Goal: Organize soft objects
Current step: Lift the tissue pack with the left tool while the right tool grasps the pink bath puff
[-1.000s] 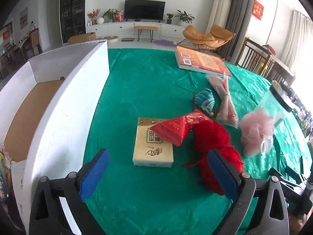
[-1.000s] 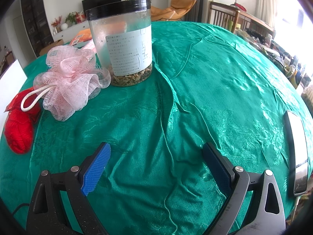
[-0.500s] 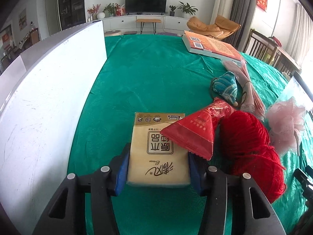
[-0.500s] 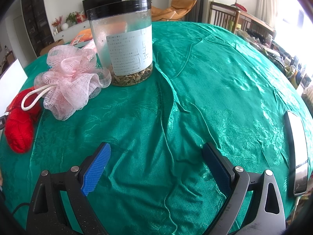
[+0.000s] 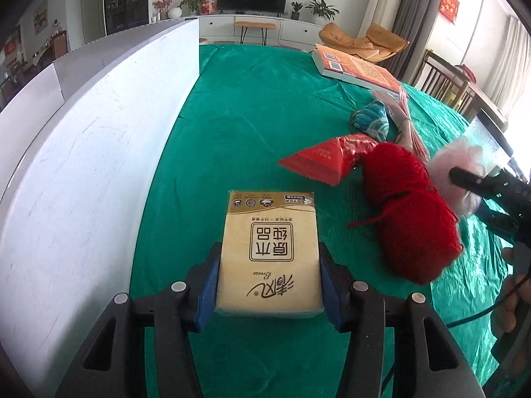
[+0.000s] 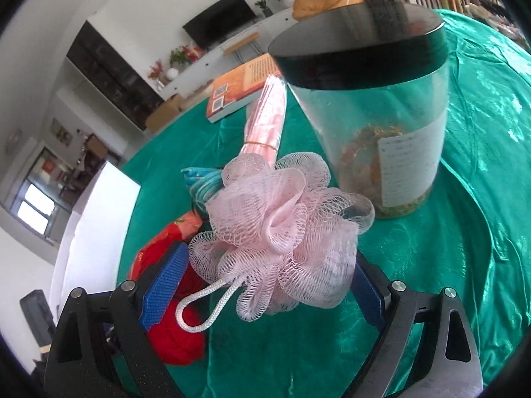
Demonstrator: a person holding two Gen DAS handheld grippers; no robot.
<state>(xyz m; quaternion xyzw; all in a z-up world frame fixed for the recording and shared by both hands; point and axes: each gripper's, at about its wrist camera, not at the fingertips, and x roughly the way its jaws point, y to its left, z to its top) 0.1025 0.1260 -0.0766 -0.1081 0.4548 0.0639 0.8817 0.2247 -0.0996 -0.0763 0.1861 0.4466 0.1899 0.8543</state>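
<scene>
My left gripper (image 5: 269, 285) is shut on a tan tissue pack (image 5: 270, 252) and holds it just above the green tablecloth, beside the white box wall (image 5: 83, 172). A red yarn skein (image 5: 410, 212) and a red foil packet (image 5: 327, 161) lie to its right. My right gripper (image 6: 265, 285) sits around a pink mesh bath pouf (image 6: 282, 229), jaws wide; the left pad (image 6: 162, 292) stands apart from the pouf. The pouf also shows in the left wrist view (image 5: 461, 172).
A clear jar with a black lid (image 6: 375, 99) stands right behind the pouf. A blue patterned pouch (image 5: 371, 121), a pink wrapped bundle (image 6: 267, 119) and an orange book (image 5: 356, 66) lie farther back. The white box runs along the left.
My left gripper closed on the tissue pack and pulled it away from the red packet. My right gripper swung left from open cloth to surround the pink pouf.
</scene>
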